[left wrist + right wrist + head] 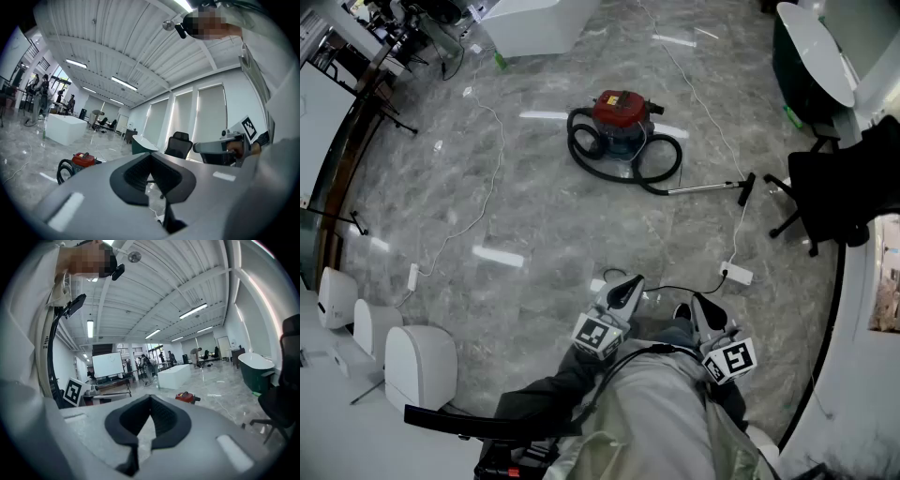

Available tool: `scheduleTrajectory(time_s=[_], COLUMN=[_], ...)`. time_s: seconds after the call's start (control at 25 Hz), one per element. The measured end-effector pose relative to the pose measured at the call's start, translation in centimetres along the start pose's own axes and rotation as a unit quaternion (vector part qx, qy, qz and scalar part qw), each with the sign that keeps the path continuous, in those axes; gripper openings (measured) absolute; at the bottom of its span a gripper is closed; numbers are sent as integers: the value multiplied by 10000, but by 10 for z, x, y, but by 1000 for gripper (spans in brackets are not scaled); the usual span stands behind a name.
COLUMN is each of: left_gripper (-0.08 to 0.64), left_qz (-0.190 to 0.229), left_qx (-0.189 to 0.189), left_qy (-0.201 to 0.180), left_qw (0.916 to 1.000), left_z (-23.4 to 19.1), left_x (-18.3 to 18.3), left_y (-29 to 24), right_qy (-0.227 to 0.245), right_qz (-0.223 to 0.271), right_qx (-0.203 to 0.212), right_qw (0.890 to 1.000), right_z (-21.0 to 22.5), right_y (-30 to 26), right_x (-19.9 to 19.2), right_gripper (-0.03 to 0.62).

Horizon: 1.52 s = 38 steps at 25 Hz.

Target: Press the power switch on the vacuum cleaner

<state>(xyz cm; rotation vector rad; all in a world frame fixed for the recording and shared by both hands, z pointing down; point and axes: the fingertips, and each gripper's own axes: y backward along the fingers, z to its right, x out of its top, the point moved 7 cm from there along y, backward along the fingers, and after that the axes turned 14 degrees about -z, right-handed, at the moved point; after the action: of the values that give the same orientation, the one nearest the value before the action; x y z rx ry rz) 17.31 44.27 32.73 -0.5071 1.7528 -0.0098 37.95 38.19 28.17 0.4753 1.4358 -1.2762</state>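
1. The left tongs [624, 292] and the right tongs [706, 309] are both held low, close to the person's body. In each gripper view the jaws are closed on each other, with nothing between them.
2. The vacuum cleaner [622, 116] stands on the floor [534, 216], well ahead of both tongs and a little to the left tongs' side. Its black hose [602, 161] loops around it, and the wand [703, 188] lies ahead of the right tongs.
3. The step in hand looks like the approach. The switch is too small to make out from here, though it is probably on the red top.
4. Walk in clear of the white power strip [736, 274] just ahead of the right tongs, and step over the hose loops.
5. With the jaws together, one pair of tongs gives a single blunt tip. Bring it down from above and press straight and briefly, so the canister does not roll or tip.
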Motion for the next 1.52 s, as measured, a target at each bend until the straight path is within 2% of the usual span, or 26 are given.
scheduleTrajectory(time_s=[0.2,0.4,0.6,0.84,1.0,1.16,1.36,1.52], left_gripper=[2,2,2,2,2,2,2,2], left_qz=[41,123,203,5,-166,-372,-411,-312], left_qx=[353,780,899,963,989,1242,1317,1287], left_qy=[254,491,409,630,656,741,630,435], left_qw=[9990,9957,9949,9934,9928,9888,9884,9902], left_z=[-26,-56,-64,-92,-117,-159,-197,-206], left_x=[1,-2,3,-1,4,24,74,120], left_y=[39,65,75,54,13,-42,-144,-208], right_qy=[51,-49,-185,-218,-498,-721,-763,-667], right_qz=[23,93,136,47,-123,-180,-242,-289], right_qx=[107,170,409,520,533,626,828,1042], right_qw=[9999,9998,9989,9984,9973,9953,9933,9919], right_z=[-30,-39,-40,-21,26,89,195,271], right_y=[-19,-39,-62,-96,-132,-181,-240,-272], right_x=[6,8,17,31,32,49,104,158], right_gripper=[0,0,0,0,0,0,0,0])
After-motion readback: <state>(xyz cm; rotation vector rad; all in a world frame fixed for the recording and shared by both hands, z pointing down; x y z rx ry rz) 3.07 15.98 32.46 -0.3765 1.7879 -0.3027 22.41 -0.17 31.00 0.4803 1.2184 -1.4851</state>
